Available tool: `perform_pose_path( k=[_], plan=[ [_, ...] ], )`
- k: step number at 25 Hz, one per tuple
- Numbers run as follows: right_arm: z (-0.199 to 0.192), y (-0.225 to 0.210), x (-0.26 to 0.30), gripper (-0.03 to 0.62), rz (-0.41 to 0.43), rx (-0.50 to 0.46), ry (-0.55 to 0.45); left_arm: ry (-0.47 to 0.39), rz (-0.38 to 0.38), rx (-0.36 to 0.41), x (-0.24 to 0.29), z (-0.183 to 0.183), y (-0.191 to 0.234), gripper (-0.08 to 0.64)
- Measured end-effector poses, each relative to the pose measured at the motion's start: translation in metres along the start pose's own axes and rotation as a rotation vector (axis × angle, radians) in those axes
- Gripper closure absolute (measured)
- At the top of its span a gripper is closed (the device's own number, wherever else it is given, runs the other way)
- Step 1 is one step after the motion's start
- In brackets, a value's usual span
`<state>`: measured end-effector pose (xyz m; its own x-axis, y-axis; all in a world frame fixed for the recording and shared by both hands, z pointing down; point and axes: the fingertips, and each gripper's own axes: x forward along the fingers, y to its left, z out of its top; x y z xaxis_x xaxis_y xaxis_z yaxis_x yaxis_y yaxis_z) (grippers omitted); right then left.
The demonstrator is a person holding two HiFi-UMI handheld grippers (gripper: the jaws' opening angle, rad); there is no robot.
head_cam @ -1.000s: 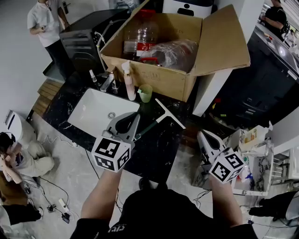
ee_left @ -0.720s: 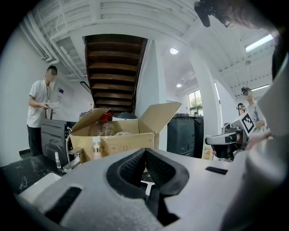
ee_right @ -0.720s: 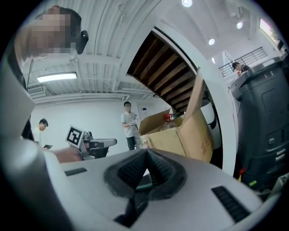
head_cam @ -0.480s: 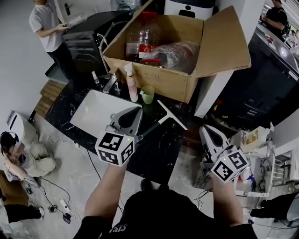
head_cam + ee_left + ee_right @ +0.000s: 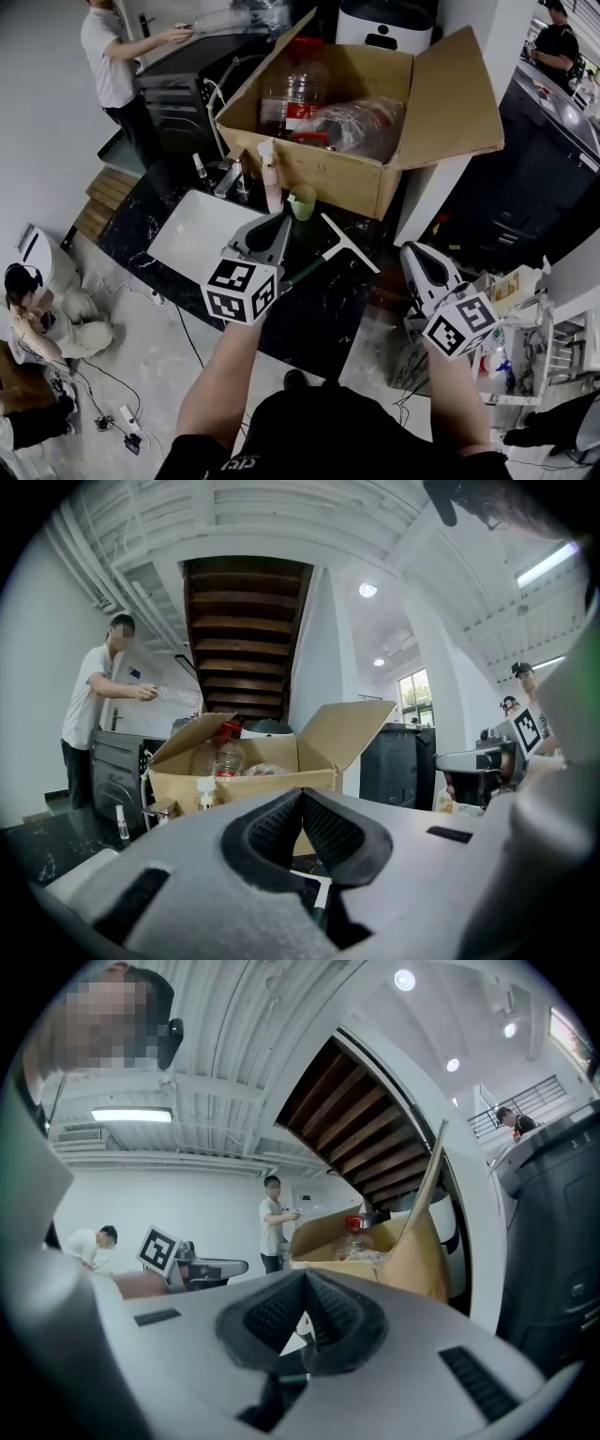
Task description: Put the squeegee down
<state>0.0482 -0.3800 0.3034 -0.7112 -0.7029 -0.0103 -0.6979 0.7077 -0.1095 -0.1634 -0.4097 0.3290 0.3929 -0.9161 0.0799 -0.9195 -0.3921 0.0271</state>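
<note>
The squeegee (image 5: 345, 240), a white blade on a dark green handle, lies flat on the black marble counter (image 5: 323, 314), right of the sink. My left gripper (image 5: 278, 221) hovers level above the sink's right edge, beside the handle, shut and empty. Part of the squeegee (image 5: 317, 892) shows low through the gap under the left gripper's (image 5: 302, 791) jaws. My right gripper (image 5: 412, 251) is off the counter's right end, apart from the squeegee. In its own view the right gripper (image 5: 306, 1274) has its pads meeting with nothing held.
A white sink (image 5: 192, 239) is set into the counter, with a faucet (image 5: 230, 178), a pink spray bottle (image 5: 272, 183) and a green cup (image 5: 302, 202) behind it. An open cardboard box (image 5: 375, 183) of bottles stands at the back. A cluttered rack (image 5: 511, 347) stands right.
Both grippers have lifted a little, the right one more. The squeegee stays on the counter. The person at the back left has reached an arm out.
</note>
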Motion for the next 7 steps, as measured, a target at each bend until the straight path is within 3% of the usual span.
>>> perform_pose_path(
  k=[7],
  plan=[
    [0.001, -0.006, 0.002, 0.591, -0.026, -0.015, -0.01, -0.006, 0.032, -0.029, -0.012, -0.011, 0.005, 0.551]
  ],
)
